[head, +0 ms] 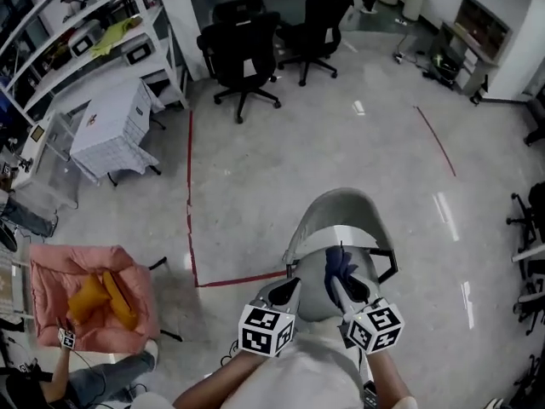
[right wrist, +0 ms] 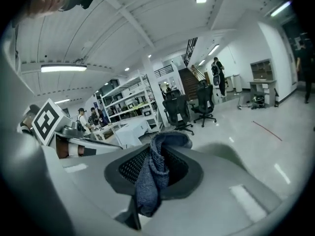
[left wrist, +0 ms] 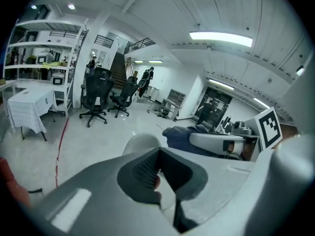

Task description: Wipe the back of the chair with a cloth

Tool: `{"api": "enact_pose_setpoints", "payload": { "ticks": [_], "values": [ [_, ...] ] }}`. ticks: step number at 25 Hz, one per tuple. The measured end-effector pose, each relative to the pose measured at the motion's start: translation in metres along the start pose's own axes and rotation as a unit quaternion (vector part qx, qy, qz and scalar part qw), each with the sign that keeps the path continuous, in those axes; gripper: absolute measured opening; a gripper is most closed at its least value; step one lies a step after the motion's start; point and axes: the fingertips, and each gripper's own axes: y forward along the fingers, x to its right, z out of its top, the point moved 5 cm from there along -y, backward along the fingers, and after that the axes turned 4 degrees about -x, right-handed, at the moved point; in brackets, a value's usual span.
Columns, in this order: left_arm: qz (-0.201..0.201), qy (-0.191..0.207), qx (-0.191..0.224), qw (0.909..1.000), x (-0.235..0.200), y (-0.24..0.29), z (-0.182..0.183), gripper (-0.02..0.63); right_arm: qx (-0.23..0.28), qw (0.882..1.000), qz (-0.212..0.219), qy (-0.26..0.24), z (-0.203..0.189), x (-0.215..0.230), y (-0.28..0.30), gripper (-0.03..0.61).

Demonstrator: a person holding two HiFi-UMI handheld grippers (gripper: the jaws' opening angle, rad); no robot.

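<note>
Item: grey shell chair (head: 339,213), standing alone on the pale floor (head: 255,169) directly in front of the operator, its curved back rising toward the room. It sits apart from the other furniture, presumably so that both sides of the back can be reached. Item: blue knitted cloth (right wrist: 150,180), clenched between the mesh pads of the right claw (right wrist: 156,165), with one bunch standing out past the tips and a tail hanging below. The bunched end looks left proud so that fabric, not the claw, meets the chair. From overhead the cloth (head: 340,266) and right claw (head: 346,281) hang over the near part of the chair; whether the fabric touches the shell cannot be told. Item: left claw (left wrist: 158,167), drawn closed with nothing in it, held just beside the right one over the same chair (left wrist: 141,142); overhead it sits low at the chair's left edge (head: 292,286), probably ready to steady the shell. I judge that wiping is not clearly under way. Surroundings, well apart: two black office chairs (head: 244,54), a white draped surface (head: 115,124), a red tape line (head: 189,196) on the floor, and a pink seat (head: 51,273) holding orange cushions (head: 102,301).
</note>
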Motion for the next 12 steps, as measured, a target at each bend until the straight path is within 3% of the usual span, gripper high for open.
{"api": "enact_pose_setpoints", "payload": {
  "ticks": [5,12],
  "values": [
    [-0.006,0.013,0.024,0.9996,0.006,-0.022,0.013,0.0,0.041,0.999,-0.008,0.005,0.013,-0.027,-0.017,0.077],
    [-0.015,0.036,0.043,0.9983,0.02,-0.031,0.012,0.0,0.067,0.997,-0.035,-0.024,0.019,-0.048,-0.032,0.077]
  ]
}}
